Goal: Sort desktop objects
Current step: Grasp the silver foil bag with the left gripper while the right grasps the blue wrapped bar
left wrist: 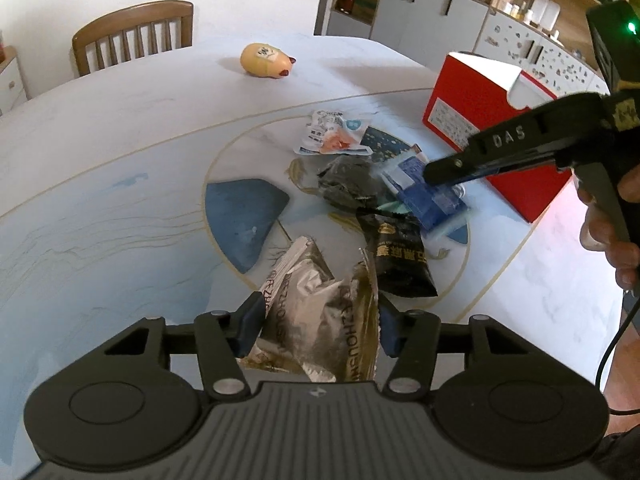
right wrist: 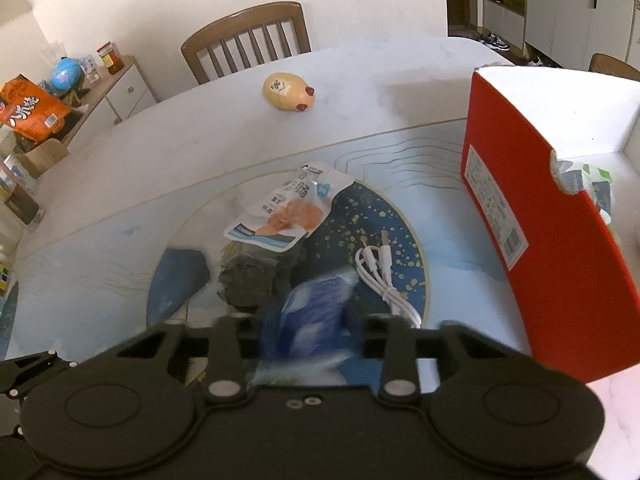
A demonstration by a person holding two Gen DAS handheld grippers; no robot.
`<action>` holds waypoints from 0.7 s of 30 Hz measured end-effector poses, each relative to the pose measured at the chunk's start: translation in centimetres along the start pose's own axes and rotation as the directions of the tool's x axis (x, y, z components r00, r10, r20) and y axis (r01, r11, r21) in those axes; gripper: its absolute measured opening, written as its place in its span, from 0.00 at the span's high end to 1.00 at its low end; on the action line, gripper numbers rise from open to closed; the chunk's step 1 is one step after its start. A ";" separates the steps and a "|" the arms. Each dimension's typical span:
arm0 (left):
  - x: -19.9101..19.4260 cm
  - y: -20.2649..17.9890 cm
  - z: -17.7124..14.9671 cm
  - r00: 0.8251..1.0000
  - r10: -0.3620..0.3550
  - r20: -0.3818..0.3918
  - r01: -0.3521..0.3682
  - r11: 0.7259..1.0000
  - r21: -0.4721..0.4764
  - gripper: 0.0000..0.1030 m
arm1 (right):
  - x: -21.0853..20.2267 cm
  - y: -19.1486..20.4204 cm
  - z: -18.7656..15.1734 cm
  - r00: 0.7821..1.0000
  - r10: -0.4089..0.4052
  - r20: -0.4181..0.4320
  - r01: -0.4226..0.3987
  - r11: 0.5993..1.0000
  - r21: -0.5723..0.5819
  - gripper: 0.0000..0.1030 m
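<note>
My left gripper is shut on a silver foil snack packet, held just above the table. My right gripper is shut on a blue packet, blurred in its own view; it also shows in the left wrist view. On the table lie a white and orange snack pouch, a dark crumpled packet, a black packet with gold print and a white cable. The red box stands open at the right, with packets inside.
A yellow egg-shaped toy lies at the far side of the table. A wooden chair stands behind it. Cabinets and shelves fill the back right. A side cabinet holds clutter at left.
</note>
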State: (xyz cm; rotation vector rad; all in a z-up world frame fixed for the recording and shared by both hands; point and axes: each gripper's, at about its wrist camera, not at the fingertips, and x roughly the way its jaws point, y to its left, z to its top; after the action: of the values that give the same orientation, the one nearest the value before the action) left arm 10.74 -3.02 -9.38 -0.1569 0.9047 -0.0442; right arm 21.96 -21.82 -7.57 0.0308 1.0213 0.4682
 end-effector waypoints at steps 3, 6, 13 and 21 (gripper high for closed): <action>-0.3 0.0 -0.1 1.000 0.004 0.004 -0.004 1.000 -0.004 0.46 | 0.2 -0.1 -0.3 1.000 -0.007 -0.031 0.006 1.000 -0.025 0.77; -0.4 -0.1 -0.1 1.000 0.006 0.006 -0.006 1.000 -0.005 0.47 | 0.0 0.0 -0.6 1.000 -0.010 -0.023 0.009 0.999 -0.033 0.70; -0.6 -0.6 -0.4 1.000 0.008 0.002 -0.008 1.000 0.002 0.47 | 0.3 0.7 -0.6 1.000 -0.018 -0.011 0.017 0.998 -0.060 0.36; -0.6 -1.0 -0.6 1.000 0.016 -0.002 -0.016 1.000 0.012 0.47 | 1.9 0.8 -1.0 0.998 -0.049 -0.045 0.047 0.998 -0.051 0.39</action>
State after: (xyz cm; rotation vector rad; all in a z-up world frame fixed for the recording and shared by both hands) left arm 9.91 -3.99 -9.11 -0.1378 0.9074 -0.0347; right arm 21.73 -20.54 -9.47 -0.0491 1.0535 0.4520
